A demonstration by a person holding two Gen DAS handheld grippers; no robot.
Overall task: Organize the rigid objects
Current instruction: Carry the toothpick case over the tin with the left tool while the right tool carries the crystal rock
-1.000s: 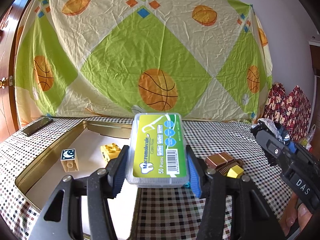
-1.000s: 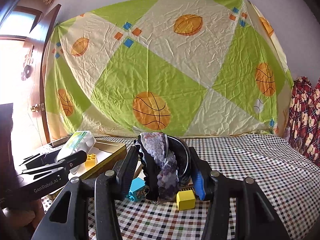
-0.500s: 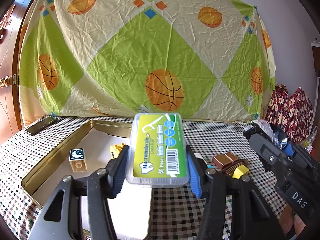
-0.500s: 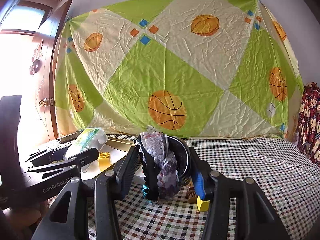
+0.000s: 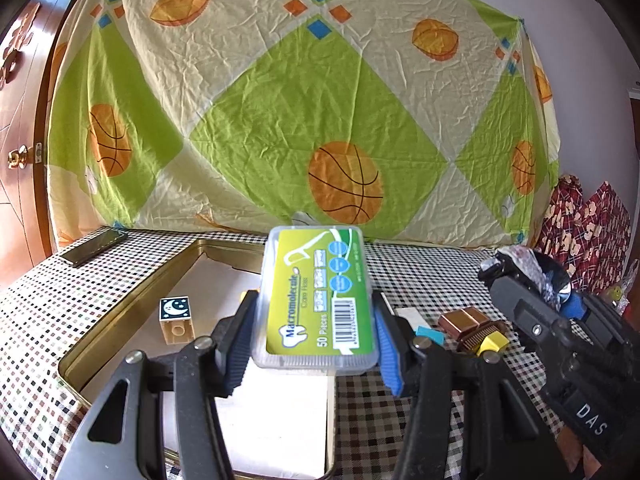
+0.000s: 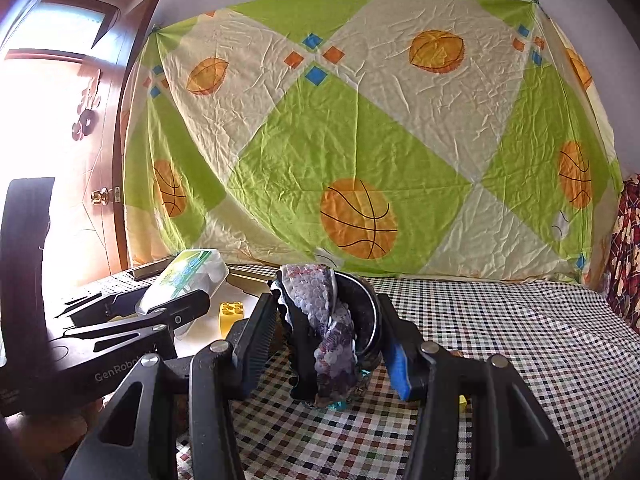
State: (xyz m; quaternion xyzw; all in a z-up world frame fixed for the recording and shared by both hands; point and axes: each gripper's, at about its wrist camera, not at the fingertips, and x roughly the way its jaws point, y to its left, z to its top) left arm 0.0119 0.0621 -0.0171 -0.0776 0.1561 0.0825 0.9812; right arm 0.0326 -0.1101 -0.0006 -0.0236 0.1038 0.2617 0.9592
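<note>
Left gripper (image 5: 314,340) is clamping floss box (image 5: 316,296) mid-frame over tin (image 5: 120,316); right gripper (image 6: 328,344) is gripping pouch (image 6: 324,328). Tin is holding moon block (image 5: 176,318); comb (image 5: 474,330), bricks waiting lower right.

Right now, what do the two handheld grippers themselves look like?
Both are black plastic scissor-style frames with silver pivot screws. The left gripper and the right gripper each carry one ribbed black pad and one ribbed blue pad. White lettering reads "GenRobo..." on the left body and "DAS" on the right. No cables show.
</note>
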